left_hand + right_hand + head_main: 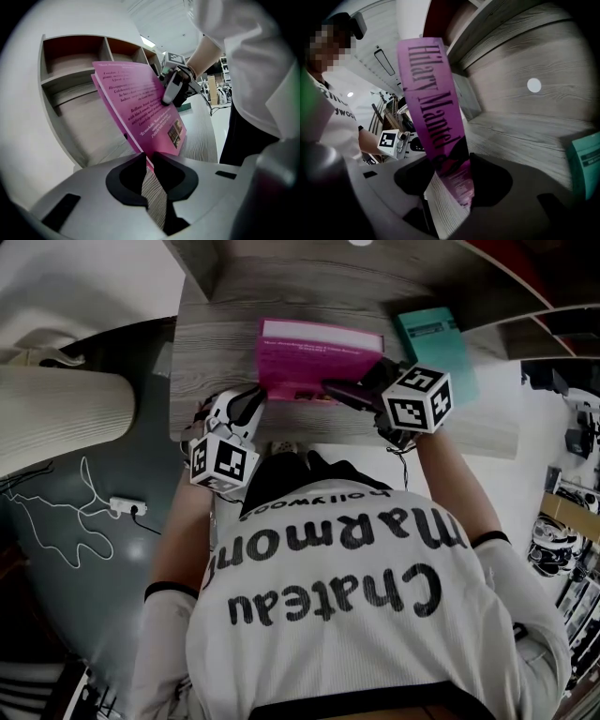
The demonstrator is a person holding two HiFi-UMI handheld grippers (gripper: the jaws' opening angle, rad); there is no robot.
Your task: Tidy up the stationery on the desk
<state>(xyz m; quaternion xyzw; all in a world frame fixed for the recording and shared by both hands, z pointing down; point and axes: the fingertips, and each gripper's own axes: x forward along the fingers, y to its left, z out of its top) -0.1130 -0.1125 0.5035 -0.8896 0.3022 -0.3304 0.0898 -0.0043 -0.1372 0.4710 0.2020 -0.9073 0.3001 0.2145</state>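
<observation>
Two grippers hold one pink book point(309, 357) between them above the desk point(216, 343). The left gripper point(147, 157) has its jaws drawn almost together, and the tips pinch the lower corner of the book's cover; below the tips, the wood grain of the desk shows through the narrow slit between the jaws. The right gripper point(451, 161) is clamped across the thickness of the book at its other end, one jaw against the page block and the other against the cover, with the printed spine rising up and away from it.

From the head view the book stands on its long edge, its printed back cover turned toward the person, the left gripper at its left end and the right gripper at its right. In the left gripper view it leans over to one side. Whether its bottom edge rests on the desk cannot be told.

Just to the right of the right gripper a teal book point(436, 343) lies flat on the desk, apart from the pink one. Behind the books, open shelves point(70, 70) rise from the back of the desk. The person wears a white shirt point(375, 634) with dark lettering. On the grey floor to the left lies a white power strip point(127, 507) with a loose cable.
</observation>
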